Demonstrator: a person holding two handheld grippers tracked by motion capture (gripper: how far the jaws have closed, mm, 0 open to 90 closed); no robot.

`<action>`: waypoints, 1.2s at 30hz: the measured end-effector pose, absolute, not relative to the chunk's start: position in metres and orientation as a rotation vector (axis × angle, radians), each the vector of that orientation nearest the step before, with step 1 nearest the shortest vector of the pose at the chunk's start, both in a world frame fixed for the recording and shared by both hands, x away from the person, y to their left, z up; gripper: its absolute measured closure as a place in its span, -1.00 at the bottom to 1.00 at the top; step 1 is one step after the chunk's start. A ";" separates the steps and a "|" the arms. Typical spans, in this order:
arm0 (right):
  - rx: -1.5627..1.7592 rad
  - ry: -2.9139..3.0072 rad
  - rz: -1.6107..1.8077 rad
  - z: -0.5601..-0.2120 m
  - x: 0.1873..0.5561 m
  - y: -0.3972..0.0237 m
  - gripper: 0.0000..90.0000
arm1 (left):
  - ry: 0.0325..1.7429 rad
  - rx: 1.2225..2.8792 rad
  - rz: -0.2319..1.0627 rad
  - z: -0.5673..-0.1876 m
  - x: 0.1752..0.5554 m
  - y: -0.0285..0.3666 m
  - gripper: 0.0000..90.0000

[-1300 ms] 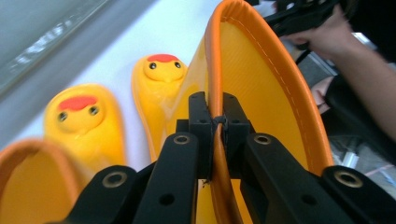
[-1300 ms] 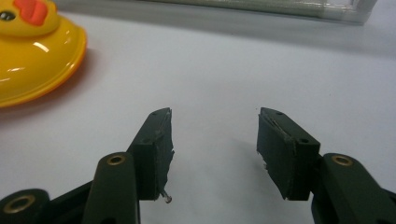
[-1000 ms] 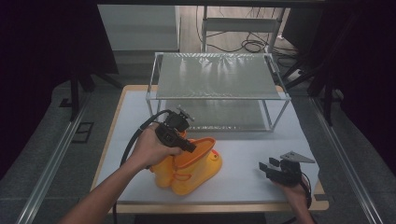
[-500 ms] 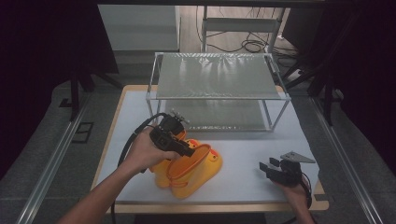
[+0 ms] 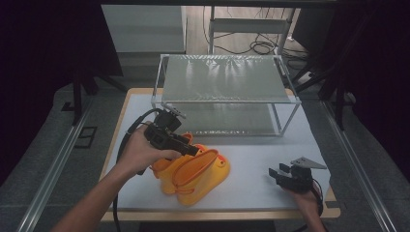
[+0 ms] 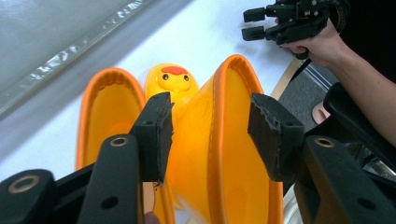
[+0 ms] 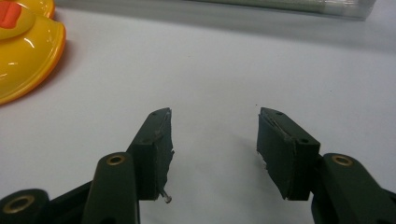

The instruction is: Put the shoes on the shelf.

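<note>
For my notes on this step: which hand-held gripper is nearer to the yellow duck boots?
Left. The left hand-held gripper is open, its jaws astride one rim of the yellow duck boots. The right hand-held gripper waits apart, beside them.

I saw both of my grippers, left gripper [image 5: 189,149] and right gripper [image 5: 279,175], were matte black with brass-coloured pivot rivets and ridged pads [image 6: 159,135]. A black cable [image 5: 117,208] trailed from the left; a grey three-cornered plate [image 5: 308,163] topped the right. My forearms were bare.

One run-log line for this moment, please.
left gripper: jaws just opening, boot rim between, pads apart | right gripper: open, over table | yellow duck boots: lying before rack
</note>
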State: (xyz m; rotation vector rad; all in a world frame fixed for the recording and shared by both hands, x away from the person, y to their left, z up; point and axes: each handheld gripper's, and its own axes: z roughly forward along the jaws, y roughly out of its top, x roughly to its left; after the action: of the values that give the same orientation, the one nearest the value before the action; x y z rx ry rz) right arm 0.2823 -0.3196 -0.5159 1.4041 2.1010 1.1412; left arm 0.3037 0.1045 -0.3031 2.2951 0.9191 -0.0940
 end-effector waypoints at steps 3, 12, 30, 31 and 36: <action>1.404 2.106 1.141 -0.516 0.282 -0.319 0.00 | 0.925 2.299 -0.096 -0.302 0.303 0.110 0.05; 1.408 2.114 1.137 -0.517 0.283 -0.318 0.00 | 0.938 2.351 -0.140 -0.319 0.304 0.110 -0.08; 1.408 2.112 1.133 -0.517 0.283 -0.319 0.00 | 0.993 2.443 -0.130 -0.346 0.312 0.087 -0.08; 1.410 2.111 1.134 -0.517 0.283 -0.319 0.00 | 0.997 2.442 -0.121 -0.346 0.312 0.087 -0.07; 1.411 2.108 1.137 -0.517 0.283 -0.319 0.00 | 1.011 2.439 -0.093 -0.346 0.311 0.085 0.10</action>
State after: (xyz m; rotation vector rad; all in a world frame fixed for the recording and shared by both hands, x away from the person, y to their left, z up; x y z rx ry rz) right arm 0.2832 -0.3185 -0.5174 1.4111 2.1077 1.1369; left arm 0.3109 0.0851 -0.3465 2.4393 1.0107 -0.0926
